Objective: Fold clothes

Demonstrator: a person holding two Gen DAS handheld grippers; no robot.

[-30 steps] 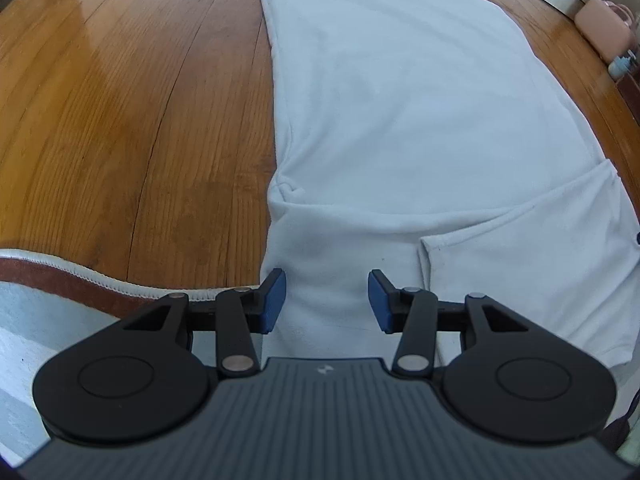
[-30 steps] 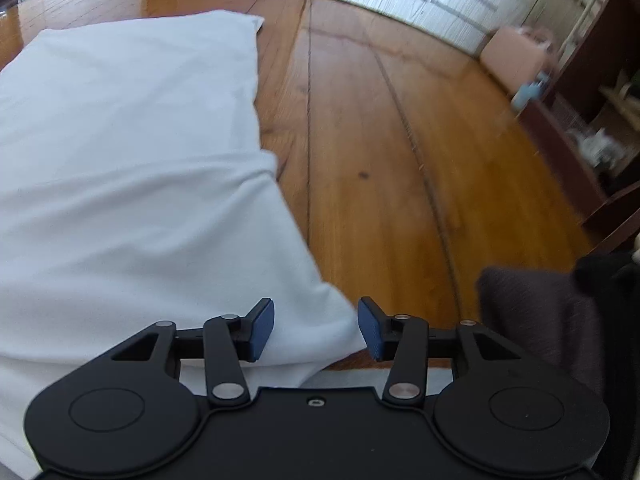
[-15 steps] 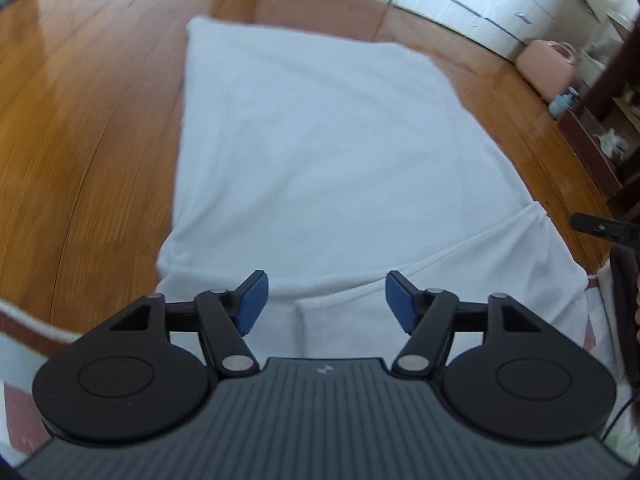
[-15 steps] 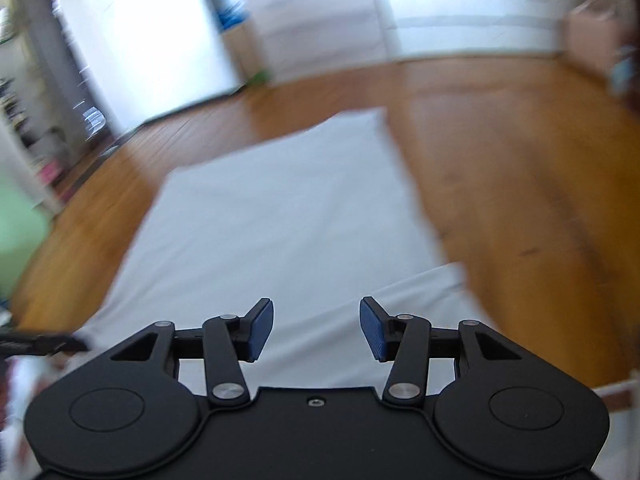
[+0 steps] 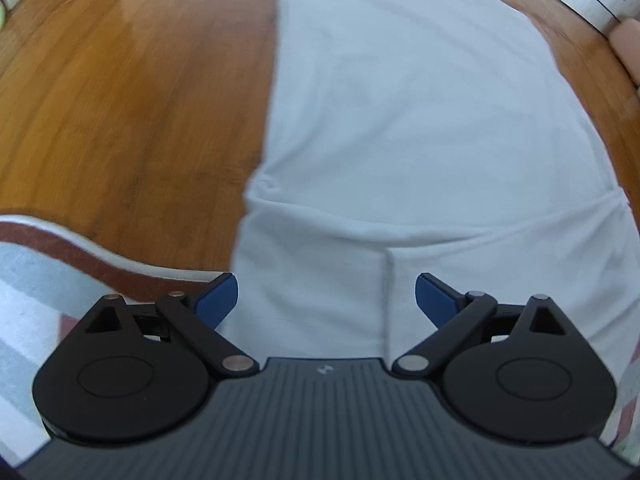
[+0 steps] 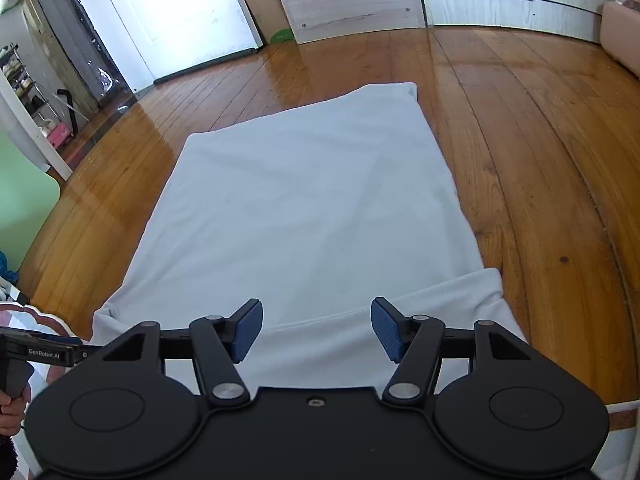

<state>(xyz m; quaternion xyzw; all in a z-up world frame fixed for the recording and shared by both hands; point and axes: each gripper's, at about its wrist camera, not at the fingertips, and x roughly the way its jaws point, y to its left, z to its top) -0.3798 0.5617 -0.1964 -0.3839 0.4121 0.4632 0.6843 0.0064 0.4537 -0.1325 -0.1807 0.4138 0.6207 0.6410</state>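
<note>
White garment: flat on wood floor, near end folded over. Left gripper and right gripper: jaws just widened, empty.

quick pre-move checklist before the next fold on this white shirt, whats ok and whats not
1. Left gripper empty, jaws just opened wide over the white shirt: ok.
2. Right gripper empty, jaws just opened, nothing between the pads: ok.
3. Sleeve flap folded in across the near end of the shirt: ok.
4. Shirt body lying flat on the wood floor, only faint creases: ok.
5. Small bunch at the shirt's left edge: not ok, smooth it first.
6. Near hem over the rug: cannot tell, hidden under the grippers.
</note>
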